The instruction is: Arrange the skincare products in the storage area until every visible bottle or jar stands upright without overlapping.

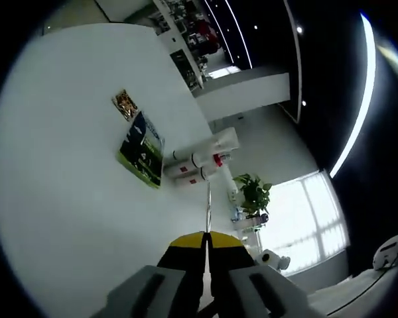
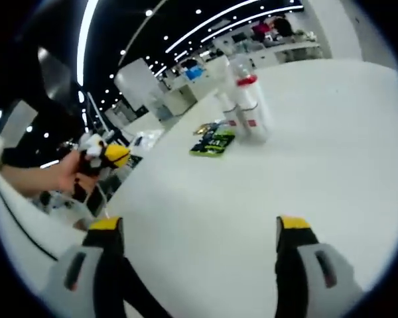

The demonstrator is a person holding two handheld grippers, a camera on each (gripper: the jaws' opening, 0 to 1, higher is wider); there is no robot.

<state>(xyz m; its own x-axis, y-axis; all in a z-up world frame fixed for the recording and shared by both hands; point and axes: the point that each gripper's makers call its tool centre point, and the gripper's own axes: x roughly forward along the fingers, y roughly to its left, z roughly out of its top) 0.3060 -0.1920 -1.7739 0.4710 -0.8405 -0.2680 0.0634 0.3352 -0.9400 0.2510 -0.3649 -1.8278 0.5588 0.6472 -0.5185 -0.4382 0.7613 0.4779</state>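
A tight cluster of white skincare bottles [image 1: 198, 164] with red caps and labels stands upright on the white table [image 1: 66, 199], beyond my left gripper [image 1: 205, 242]. Its yellow-tipped jaws are shut with nothing between them, well short of the bottles. In the right gripper view the same bottles [image 2: 247, 101] stand at the far side of the table [image 2: 318, 152]. My right gripper [image 2: 199, 225] hangs open over bare tabletop, far from them. The left gripper [image 2: 107, 156] shows at the left, held in a hand.
A green flat packet [image 1: 142, 151] lies beside the bottles, with a small gold packet [image 1: 125, 104] past it. The green packet [image 2: 213, 143] lies left of the bottles in the right gripper view. A potted plant [image 1: 252, 192] and a bright window stand beyond the table edge.
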